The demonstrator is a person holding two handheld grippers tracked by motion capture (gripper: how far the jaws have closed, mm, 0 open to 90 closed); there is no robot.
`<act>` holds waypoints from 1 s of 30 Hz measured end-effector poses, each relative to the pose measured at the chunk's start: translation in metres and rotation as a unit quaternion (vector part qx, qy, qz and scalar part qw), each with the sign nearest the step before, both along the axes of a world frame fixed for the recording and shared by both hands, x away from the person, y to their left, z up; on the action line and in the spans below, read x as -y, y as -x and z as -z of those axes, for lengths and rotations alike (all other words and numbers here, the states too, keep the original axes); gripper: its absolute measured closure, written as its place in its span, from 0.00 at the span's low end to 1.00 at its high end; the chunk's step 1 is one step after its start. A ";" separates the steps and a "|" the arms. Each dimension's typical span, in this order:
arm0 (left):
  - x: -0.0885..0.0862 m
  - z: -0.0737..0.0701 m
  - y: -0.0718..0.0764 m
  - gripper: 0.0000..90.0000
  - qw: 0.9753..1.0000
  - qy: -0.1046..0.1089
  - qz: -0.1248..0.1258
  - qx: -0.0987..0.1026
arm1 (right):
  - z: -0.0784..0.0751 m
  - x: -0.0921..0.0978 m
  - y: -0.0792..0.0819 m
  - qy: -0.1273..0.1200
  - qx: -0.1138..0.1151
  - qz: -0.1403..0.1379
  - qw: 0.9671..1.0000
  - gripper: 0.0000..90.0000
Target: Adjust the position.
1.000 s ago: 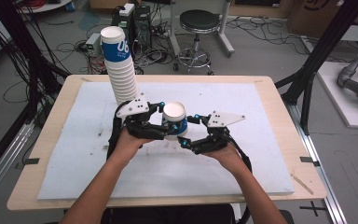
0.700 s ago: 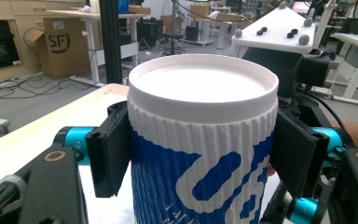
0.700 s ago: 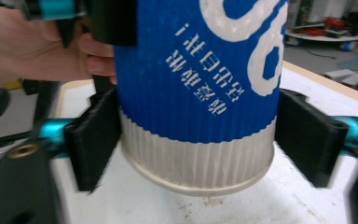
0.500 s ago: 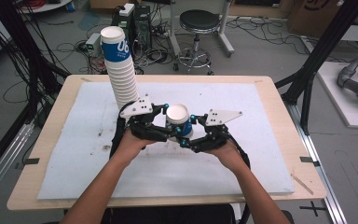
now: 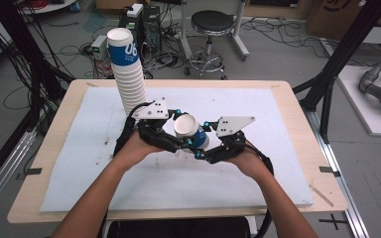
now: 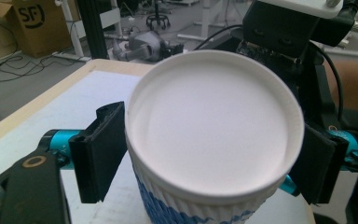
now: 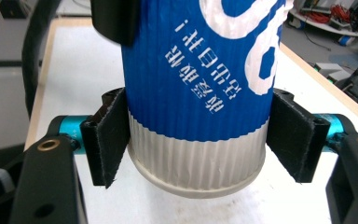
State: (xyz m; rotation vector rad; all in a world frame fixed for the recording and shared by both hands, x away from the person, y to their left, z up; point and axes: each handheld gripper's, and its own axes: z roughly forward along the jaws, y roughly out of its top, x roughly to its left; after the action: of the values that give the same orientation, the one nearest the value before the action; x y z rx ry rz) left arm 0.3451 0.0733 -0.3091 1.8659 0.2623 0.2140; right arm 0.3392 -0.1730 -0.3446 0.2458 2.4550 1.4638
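Item: paper cup (image 5: 190,131), mid-table, tilted, off the mat. Left claw (image 5: 182,142) clamps near the rim, right claw (image 5: 202,147) the base — prob. two-ended grip for control. Cup stack (image 5: 127,74) at far-left edge.

We are in a robotics lab: black rig frames (image 5: 27,64), tangled floor cables (image 5: 74,52), a stool (image 5: 209,22) (far side), computer towers (image 5: 146,17).

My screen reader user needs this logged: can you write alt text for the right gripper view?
A ribbed blue-and-white paper cup sits between the right gripper's two black jaws, which press its sides near one white end. Behind it lies the white mat on a wooden table.
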 end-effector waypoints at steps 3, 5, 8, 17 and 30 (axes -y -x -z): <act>0.001 -0.003 -0.002 0.23 1.000 -0.016 0.010 -0.004 | -0.002 0.002 0.000 0.013 0.003 -0.003 1.000 0.30; 0.001 -0.002 -0.002 0.28 0.999 -0.016 0.028 -0.008 | -0.002 0.002 0.000 0.025 0.006 -0.005 1.000 0.30; -0.002 0.000 -0.005 0.33 0.999 0.002 0.040 -0.020 | -0.001 0.005 0.001 0.016 -0.002 -0.007 1.000 0.26; -0.013 0.014 -0.008 0.33 0.991 0.112 0.051 -0.049 | 0.005 0.018 0.002 -0.105 -0.049 0.009 0.993 0.17; -0.006 0.011 -0.002 0.21 0.997 0.052 0.038 -0.045 | 0.006 0.018 0.001 -0.053 -0.037 -0.027 0.998 0.25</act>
State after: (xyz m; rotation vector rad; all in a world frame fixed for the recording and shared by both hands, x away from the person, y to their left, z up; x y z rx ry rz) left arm 0.3469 0.0792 -0.3200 1.7810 0.2584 0.0627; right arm 0.3387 -0.1912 -0.3503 0.2619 2.4610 1.6382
